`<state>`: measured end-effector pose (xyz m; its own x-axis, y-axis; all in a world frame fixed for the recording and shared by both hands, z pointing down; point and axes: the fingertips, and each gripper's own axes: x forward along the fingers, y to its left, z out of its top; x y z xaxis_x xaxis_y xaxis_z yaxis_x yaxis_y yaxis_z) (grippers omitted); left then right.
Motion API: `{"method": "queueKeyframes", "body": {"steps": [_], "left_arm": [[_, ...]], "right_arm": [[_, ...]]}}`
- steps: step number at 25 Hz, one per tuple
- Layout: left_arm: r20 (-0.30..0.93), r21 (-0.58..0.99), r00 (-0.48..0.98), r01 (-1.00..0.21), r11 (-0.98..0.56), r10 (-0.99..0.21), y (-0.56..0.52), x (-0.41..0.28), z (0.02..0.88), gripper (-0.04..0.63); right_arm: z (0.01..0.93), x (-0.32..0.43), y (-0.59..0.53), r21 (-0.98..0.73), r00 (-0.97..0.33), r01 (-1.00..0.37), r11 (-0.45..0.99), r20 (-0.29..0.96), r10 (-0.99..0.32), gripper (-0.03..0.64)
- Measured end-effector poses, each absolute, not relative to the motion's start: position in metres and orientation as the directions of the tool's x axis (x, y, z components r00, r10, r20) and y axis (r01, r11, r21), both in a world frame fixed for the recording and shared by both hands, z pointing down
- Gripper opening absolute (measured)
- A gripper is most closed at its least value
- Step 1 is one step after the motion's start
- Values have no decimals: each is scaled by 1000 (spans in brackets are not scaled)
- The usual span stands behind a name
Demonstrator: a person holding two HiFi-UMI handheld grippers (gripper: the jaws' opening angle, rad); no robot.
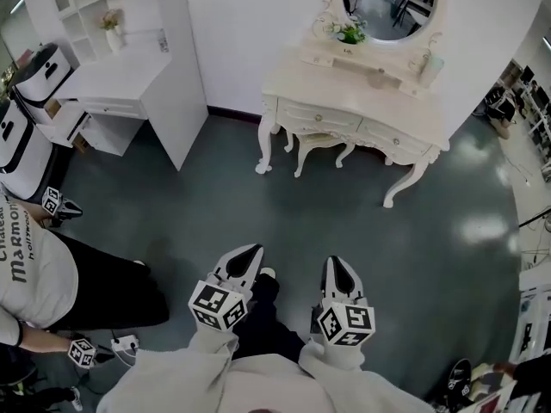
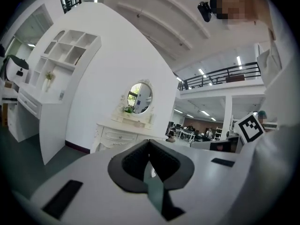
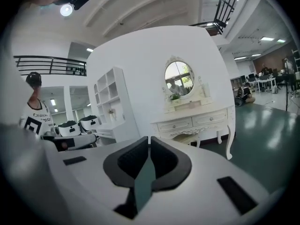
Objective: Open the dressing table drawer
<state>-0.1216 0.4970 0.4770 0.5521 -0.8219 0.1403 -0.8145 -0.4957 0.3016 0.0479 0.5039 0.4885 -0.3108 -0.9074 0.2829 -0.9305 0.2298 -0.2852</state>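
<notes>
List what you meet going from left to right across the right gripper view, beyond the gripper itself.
person in a black cap → black-and-white cases → white shelf unit → dressing table

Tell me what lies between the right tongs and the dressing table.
Only bare grey floor, seen in the head view from the right tongs to the dressing table.

Far left, we see a white shelving unit (image 1: 164, 24) holding a vase of flowers (image 1: 112, 33). Far centre is a cream stool (image 1: 320, 142). Near left, a person in a white T-shirt (image 1: 30, 274) is on the dark green floor (image 1: 362, 231).
</notes>
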Motion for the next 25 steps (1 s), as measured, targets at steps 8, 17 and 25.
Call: {"method": "queueKeyframes", "body": {"steps": [8, 17, 25], "left_arm": [[106, 234, 597, -792, -564, -795, 372, -128, 452, 17], [98, 233, 631, -767, -598, -770, 288, -147, 448, 17], [120, 242, 624, -772, -587, -772, 270, -158, 460, 17]], "right_arm": [[458, 52, 386, -240, -250, -952, 191, 243, -937, 41], [457, 37, 314, -277, -214, -950, 143, 248, -945, 41], [464, 32, 299, -269, -203, -954, 129, 269, -942, 41]]}}
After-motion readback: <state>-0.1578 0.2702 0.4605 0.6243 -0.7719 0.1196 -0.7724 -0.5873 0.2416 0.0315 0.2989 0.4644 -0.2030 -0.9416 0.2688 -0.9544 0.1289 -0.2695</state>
